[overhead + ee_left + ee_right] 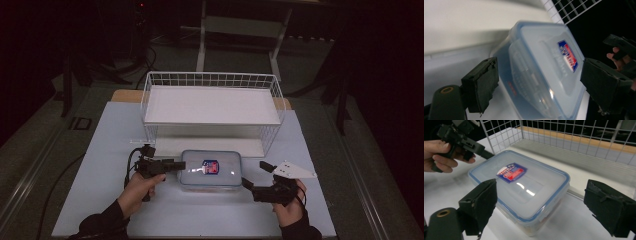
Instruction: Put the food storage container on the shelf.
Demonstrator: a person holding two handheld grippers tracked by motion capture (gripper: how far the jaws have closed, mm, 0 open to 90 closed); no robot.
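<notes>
Plastic box (210, 170): clear, blue-rimmed lid with a red and blue label, flat on the table (100, 150) just in front of the wire rack (210, 107).
Left claw (181, 164): at the box's left end, jaws apart, straddling that end without pressing it.
Right claw (254, 173): just off the box's right front corner, jaws wide apart, nothing between them.
Rack: white, standing behind the box.

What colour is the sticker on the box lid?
Red and blue with white print, on the sticker; clearest in the right gripper view.
</notes>
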